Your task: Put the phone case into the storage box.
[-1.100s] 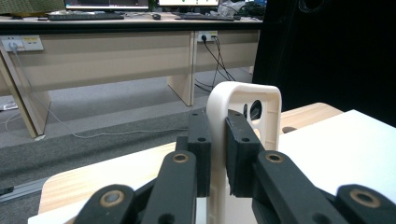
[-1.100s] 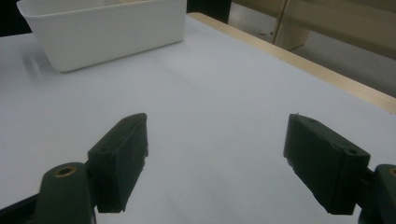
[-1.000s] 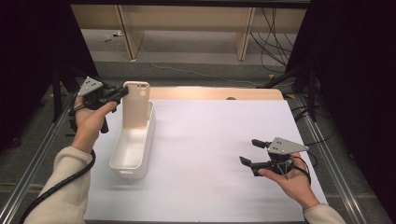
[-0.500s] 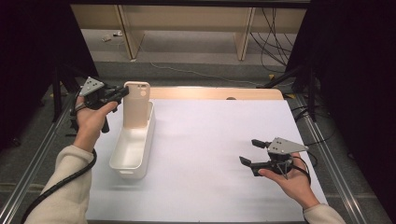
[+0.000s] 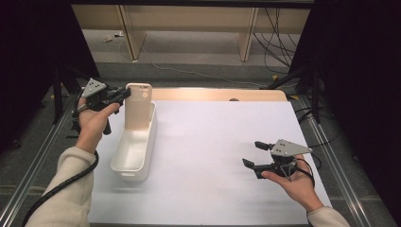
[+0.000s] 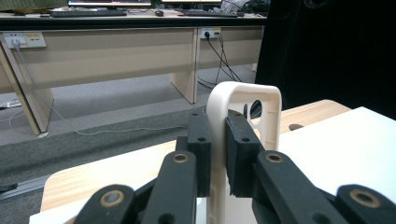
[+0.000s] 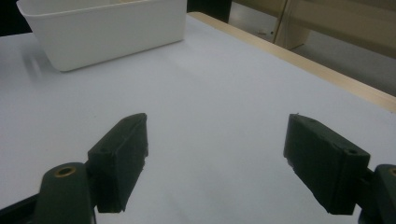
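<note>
The left gripper [image 5: 124, 93] has its jaws clamped on the edge of a cream phone case [image 5: 138, 106], which stands upright at the far end of a white plastic bin [image 5: 135, 150]. In the left gripper view the two black jaws pinch the case's side rim [image 6: 217, 140] near its top, where the rounded corner and the camera cut-out [image 6: 255, 109] show; the case's lower part is cut off by the bottom of that view. In the high view the back of the case faces the camera, with a small oblong opening near its upper corner. No brand, label or writing can be read on the case or the bin.

The bin lies lengthwise along the left side of the white counter [image 5: 213, 142]; whether the case's bottom edge rests on the bin's floor cannot be told, as the bin's wall hides it.

The right gripper [image 5: 253, 153] is held just above the counter's right part, well apart from the bin, its jaws wide open with nothing between them. In the right gripper view the bin [image 7: 107, 28] appears beyond them, cut off at the top edge.

Beyond the counter, desk legs and loose cables [image 5: 279, 42] sit on the grey floor; the sides are too dark to make out.
</note>
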Motion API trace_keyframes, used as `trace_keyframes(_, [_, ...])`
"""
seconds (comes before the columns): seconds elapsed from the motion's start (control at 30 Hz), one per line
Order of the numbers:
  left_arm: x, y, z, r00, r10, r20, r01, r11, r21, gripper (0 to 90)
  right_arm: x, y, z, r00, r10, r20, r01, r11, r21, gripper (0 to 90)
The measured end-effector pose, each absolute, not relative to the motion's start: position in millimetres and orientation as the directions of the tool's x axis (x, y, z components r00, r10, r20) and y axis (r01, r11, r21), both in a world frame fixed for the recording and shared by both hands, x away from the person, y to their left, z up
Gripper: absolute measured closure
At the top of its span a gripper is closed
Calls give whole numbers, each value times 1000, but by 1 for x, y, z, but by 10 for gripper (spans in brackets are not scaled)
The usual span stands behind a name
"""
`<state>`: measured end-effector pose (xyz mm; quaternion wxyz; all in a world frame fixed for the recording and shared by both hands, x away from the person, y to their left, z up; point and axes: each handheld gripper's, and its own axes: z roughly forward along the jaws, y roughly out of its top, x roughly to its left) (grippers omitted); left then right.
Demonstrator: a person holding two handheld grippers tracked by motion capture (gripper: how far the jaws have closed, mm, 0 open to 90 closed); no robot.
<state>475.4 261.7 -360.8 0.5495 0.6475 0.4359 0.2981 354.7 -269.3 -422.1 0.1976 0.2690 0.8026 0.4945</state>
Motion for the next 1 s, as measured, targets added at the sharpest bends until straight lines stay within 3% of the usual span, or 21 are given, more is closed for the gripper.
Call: trace_keyframes(1.0, [485, 260, -362, 432, 898, -77, 240, -33, 970, 816, 354, -269, -422, -778, 626, -50, 237, 366, 900, 230])
